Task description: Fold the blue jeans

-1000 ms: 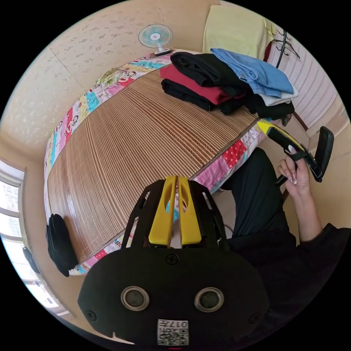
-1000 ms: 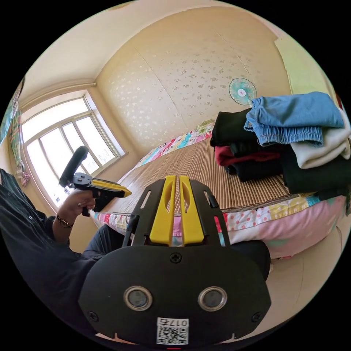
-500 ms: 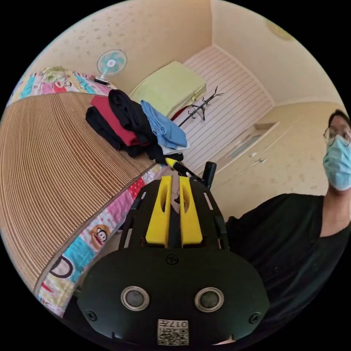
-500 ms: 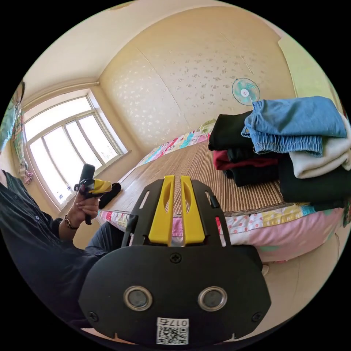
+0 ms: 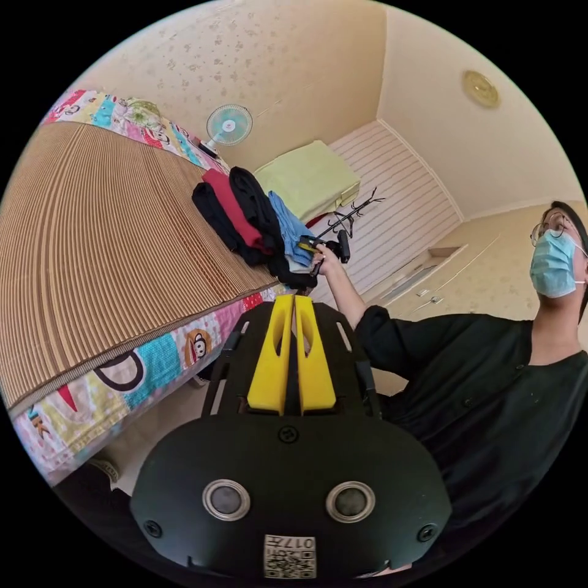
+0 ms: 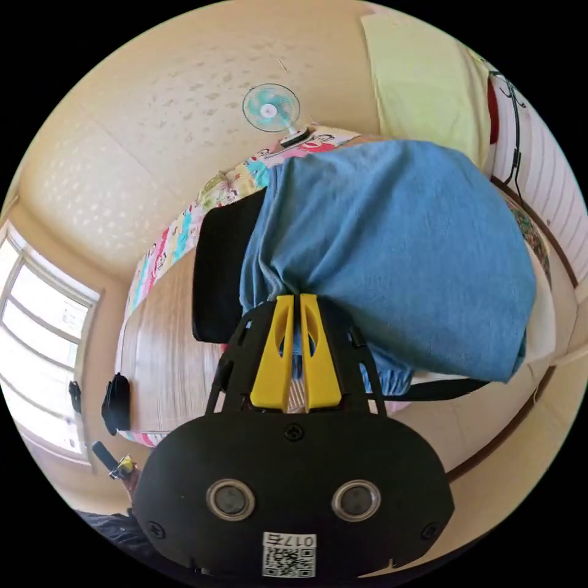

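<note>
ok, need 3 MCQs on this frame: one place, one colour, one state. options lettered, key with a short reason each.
1. Where do the blue jeans lie?
A. on top of the stack of folded clothes
B. spread flat on the striped mat
C. on the floor

2. What colour is the garment between the black ones in the stack?
A. green
B. red
C. white

3. How do the left gripper jaws stand?
A. wide open
B. clamped on the mat
C. close together, holding nothing

Key: A, the right gripper view has the jeans as the top layer, with the right gripper reaching their near edge. B, the left gripper view shows a red garment among the black ones. C, the yellow jaws sit nearly touching in free air off the bed edge.
</note>
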`<action>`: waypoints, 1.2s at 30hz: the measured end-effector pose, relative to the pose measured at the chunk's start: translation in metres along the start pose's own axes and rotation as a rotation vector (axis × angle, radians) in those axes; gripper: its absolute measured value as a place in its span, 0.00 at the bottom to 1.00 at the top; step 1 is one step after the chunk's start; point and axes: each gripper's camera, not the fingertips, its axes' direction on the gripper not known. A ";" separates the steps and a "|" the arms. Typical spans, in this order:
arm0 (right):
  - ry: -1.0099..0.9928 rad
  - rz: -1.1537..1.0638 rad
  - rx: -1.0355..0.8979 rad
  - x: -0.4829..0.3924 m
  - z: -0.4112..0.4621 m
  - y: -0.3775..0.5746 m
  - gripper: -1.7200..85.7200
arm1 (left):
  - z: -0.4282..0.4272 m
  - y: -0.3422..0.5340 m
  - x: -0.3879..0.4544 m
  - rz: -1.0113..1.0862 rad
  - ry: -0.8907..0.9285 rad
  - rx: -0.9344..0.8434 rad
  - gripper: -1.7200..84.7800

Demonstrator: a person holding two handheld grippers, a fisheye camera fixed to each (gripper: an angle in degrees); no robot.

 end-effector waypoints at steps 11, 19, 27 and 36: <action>-0.915 -0.958 -0.329 -0.404 0.090 0.012 0.03 | -0.040 0.009 0.034 0.026 -0.049 0.060 0.01; -0.955 -1.110 -0.872 -0.453 0.241 0.216 0.05 | -0.034 0.043 0.050 -0.058 -0.261 -0.035 0.01; -0.448 -0.769 -0.373 -0.270 0.129 0.223 0.12 | 0.066 0.012 0.058 -0.021 -0.363 -0.239 0.09; -0.125 -0.451 -0.341 -0.158 0.096 0.253 0.16 | 0.220 -0.074 0.113 0.293 -0.443 -0.409 0.11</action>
